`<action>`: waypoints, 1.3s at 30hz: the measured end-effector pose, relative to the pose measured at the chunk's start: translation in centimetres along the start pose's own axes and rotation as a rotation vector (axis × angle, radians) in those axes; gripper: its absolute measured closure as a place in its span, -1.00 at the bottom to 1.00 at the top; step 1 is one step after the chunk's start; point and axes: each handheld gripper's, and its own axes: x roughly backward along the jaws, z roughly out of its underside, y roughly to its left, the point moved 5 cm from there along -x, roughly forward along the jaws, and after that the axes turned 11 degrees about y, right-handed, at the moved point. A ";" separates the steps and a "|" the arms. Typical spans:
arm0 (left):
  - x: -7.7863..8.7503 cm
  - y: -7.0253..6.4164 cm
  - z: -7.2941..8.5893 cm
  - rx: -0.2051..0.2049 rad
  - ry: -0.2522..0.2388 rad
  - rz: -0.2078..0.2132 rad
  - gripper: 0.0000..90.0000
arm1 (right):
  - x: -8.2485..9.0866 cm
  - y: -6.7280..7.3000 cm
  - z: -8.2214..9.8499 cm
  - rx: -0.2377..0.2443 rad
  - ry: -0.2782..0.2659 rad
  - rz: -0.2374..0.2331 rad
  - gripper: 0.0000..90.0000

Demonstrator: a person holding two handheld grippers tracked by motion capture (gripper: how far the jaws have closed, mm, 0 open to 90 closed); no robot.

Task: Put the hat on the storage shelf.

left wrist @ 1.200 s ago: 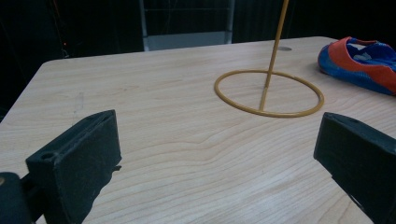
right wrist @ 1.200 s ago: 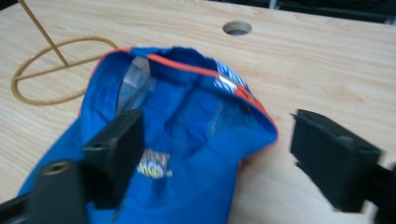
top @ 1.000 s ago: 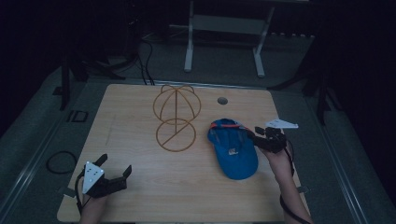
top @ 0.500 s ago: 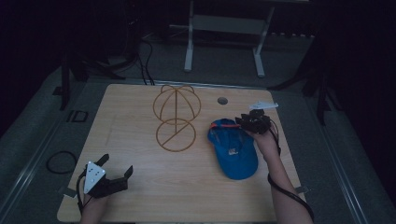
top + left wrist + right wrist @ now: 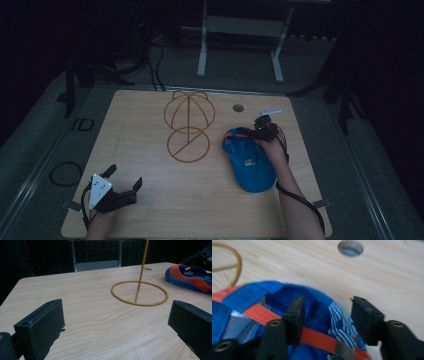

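Right now the right tongs (image 5: 325,315) gape open, straddling the rim of the blue cap (image 5: 248,161) on the table (image 5: 150,125), apparently touching it. Left tongs (image 5: 124,182) open, near edge.

left gripper (image 5: 122,186): jaws spread wide, low (near corner) | right gripper (image 5: 260,129): jaws parted, arm outstretched

table (image 5: 150,125) wood | cable hole (image 5: 238,107) far edge | floor cable loop (image 5: 64,173) left
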 end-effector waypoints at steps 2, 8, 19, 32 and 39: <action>0.0 0.0 0.0 0.000 0.001 0.002 -0.98 | -0.4 0.0 0.6 0.005 0.013 0.009 -0.11; -0.1 0.0 0.0 0.002 0.002 0.002 -0.98 | -1.5 0.4 1.9 0.026 0.056 0.009 -0.19; -0.2 0.0 0.0 0.012 0.003 0.005 -0.98 | -2.1 0.6 2.5 0.065 0.080 0.007 -0.05; -0.4 -0.1 0.1 0.016 0.009 0.015 -0.98 | -1.9 1.4 2.7 0.089 0.072 -0.060 0.81; -0.4 -0.4 0.0 0.019 0.016 0.050 -0.98 | -1.3 1.4 2.6 0.044 0.047 -0.052 0.97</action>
